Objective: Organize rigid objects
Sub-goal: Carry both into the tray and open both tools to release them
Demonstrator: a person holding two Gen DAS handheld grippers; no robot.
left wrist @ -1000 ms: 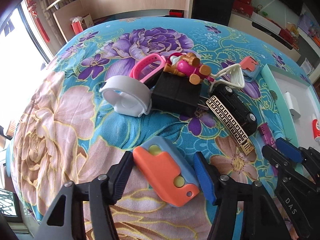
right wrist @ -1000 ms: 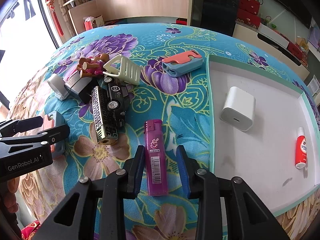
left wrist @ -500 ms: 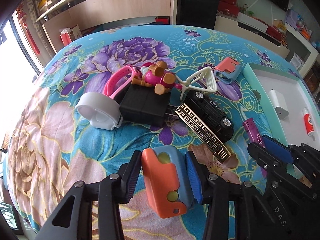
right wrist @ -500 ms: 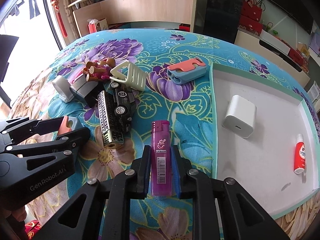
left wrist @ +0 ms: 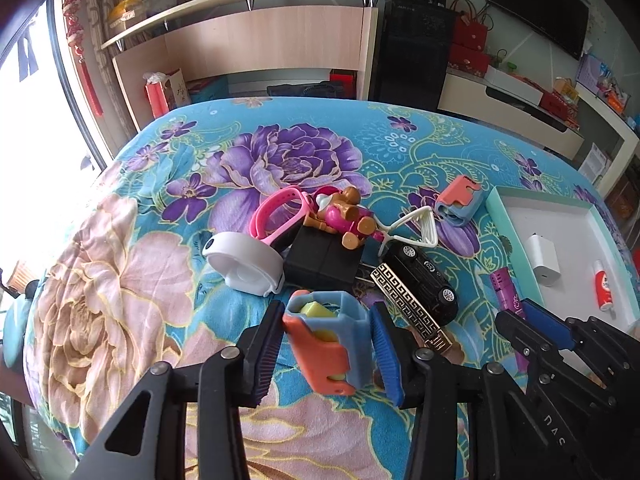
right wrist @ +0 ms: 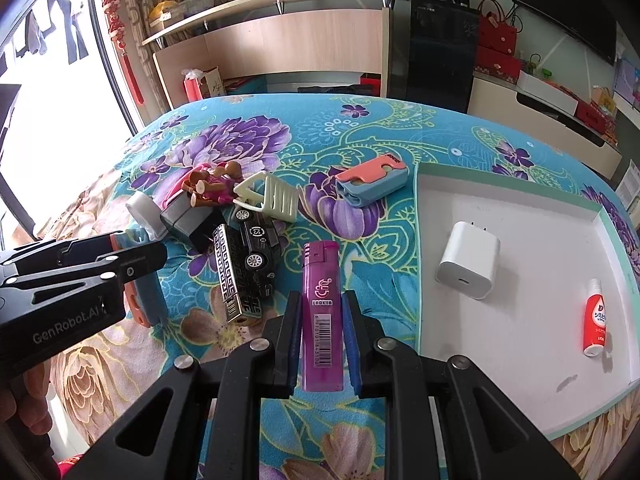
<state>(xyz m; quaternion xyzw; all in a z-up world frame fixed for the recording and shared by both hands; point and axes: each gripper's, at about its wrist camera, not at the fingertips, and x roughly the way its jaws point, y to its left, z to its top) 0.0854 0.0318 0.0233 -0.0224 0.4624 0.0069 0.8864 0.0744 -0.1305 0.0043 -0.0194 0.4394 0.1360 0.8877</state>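
My left gripper (left wrist: 326, 346) is shut on an orange-and-blue plastic case (left wrist: 326, 342) and holds it lifted off the flowered cloth; from the right wrist view the same left gripper (right wrist: 136, 256) shows at the left with the case (right wrist: 146, 300) in it. My right gripper (right wrist: 322, 328) is shut on a purple lighter (right wrist: 321, 312), which points away from me. In the left wrist view the right gripper (left wrist: 520, 320) sits at the right with the lighter (left wrist: 506, 290) sticking out. A white tray (right wrist: 520, 344) with a teal rim lies to the right.
A pile holds a white round case (left wrist: 244, 264), pink band (left wrist: 276, 216), black box (left wrist: 324, 260), pink toy figure (left wrist: 344, 216), white rack (left wrist: 416, 228), black toy car (left wrist: 424, 280) and patterned gold-black lighter (left wrist: 412, 312). A second orange-blue case (right wrist: 372, 180) lies farther off. The tray holds a white charger (right wrist: 468, 266) and a red tube (right wrist: 596, 324).
Both grippers closed, the left on the orange-blue case and the right on the purple lighter. The left gripper then rose with the case, tilting it up off the cloth.
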